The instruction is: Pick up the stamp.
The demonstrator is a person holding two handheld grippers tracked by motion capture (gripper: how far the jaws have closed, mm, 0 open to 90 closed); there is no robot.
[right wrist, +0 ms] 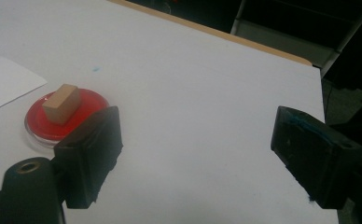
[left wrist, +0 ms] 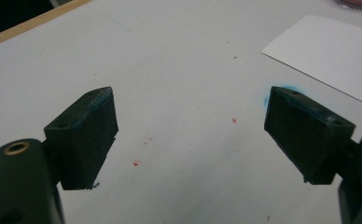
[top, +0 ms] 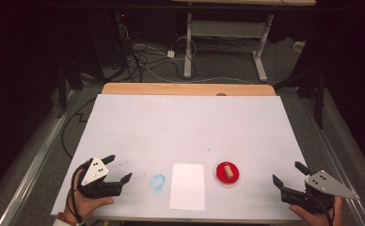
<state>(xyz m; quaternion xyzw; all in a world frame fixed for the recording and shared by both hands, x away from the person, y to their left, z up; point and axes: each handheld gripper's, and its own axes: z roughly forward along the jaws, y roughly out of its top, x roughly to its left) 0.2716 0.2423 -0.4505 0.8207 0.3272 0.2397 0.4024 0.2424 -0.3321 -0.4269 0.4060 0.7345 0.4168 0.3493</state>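
Observation:
A small tan wooden block [top: 228, 171] [right wrist: 61, 103] lies in a shallow red dish [top: 227, 174] [right wrist: 43, 126] near the table's front, right of centre. A white sheet of paper [top: 187, 186] [left wrist: 323, 51] lies just left of the dish, and a blue smudge [top: 157, 181] marks the table left of the paper. My left gripper [top: 120, 168] [left wrist: 188, 130] rests at the front left corner, open with nothing between its jaws. At the front right my right gripper [top: 288, 173] [right wrist: 198, 149] stands open and empty, a little to the right of the dish.
The white table top [top: 190, 127] has a wooden strip [top: 188, 89] along its far edge. Small red and blue specks dot the surface. Beyond the table stand a desk frame [top: 227, 42] and loose cables [top: 138, 56] on the floor.

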